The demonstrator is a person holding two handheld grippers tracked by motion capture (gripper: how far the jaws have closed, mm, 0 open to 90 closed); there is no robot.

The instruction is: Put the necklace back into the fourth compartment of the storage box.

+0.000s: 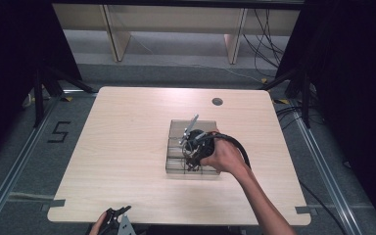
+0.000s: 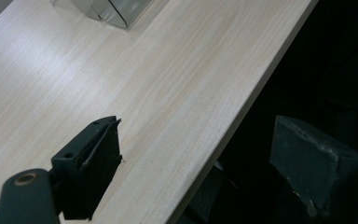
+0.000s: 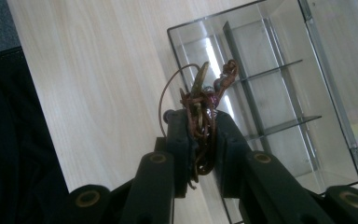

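A clear plastic box [image 1: 177, 128] with several compartments lies open on the pale wooden table [image 1: 122, 142], right of centre. My right gripper [image 1: 192, 157] hovers over the box's near compartments, held by a hand. In the right gripper view its jaws [image 3: 200, 120] are shut on a tangled brown cord necklace [image 3: 199, 91] with small beads, just above the box's rim [image 3: 214, 16]. My left gripper [image 1: 118, 214] sits at the table's front edge, left of centre. Its jaws [image 2: 200, 135] stand wide open with nothing between them. A corner of the box [image 2: 116, 10] shows far ahead.
The box's clear lid [image 3: 349, 56] lies open beside it. A round cable hole [image 1: 217, 101] sits near the table's far edge. Wooden furniture legs [image 1: 117, 39] and loose cables [image 1: 269, 44] are on the floor beyond. A taped "5" [image 1: 58, 131] marks the floor at left.
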